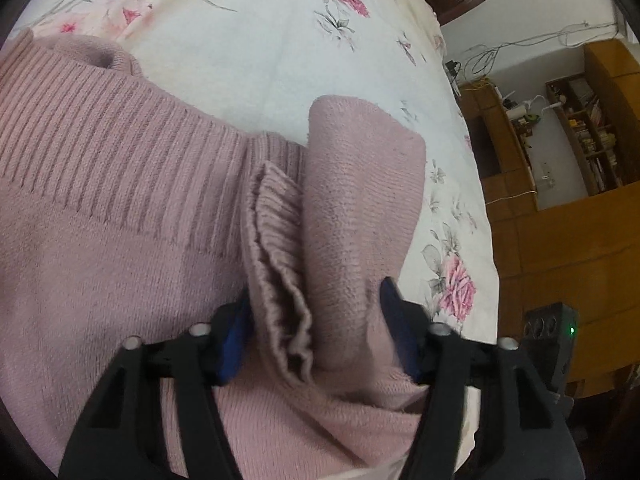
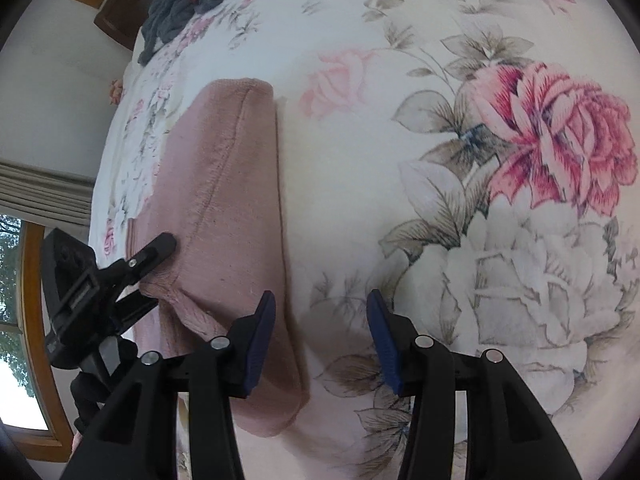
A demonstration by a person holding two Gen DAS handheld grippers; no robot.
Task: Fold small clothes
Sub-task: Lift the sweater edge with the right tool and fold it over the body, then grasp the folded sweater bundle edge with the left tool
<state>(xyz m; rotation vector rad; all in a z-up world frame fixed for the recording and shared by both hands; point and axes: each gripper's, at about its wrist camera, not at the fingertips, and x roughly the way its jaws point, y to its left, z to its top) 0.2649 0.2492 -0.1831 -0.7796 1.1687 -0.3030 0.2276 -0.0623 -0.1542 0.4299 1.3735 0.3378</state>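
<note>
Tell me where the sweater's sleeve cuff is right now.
In the left wrist view the ribbed cuff is bunched between the left gripper's fingers, lying on the pink sweater beside its ribbed hem.

No readable text, labels or numbers anywhere (book spines on shelves possibly lettered, too blurred).

1. Lighting was soft, diffuse and even in both views.
2. Daylight entered through a window (image 2: 24, 320) left of the right gripper (image 2: 320, 336); its panes were overexposed.
3. A faint shadow lay on the bedsheet (image 2: 360, 160) between its fingers.
4. Fisheye distortion curved all edges; the corners were vignetted black.
5. Nearest fabric appeared slightly soft.
</note>
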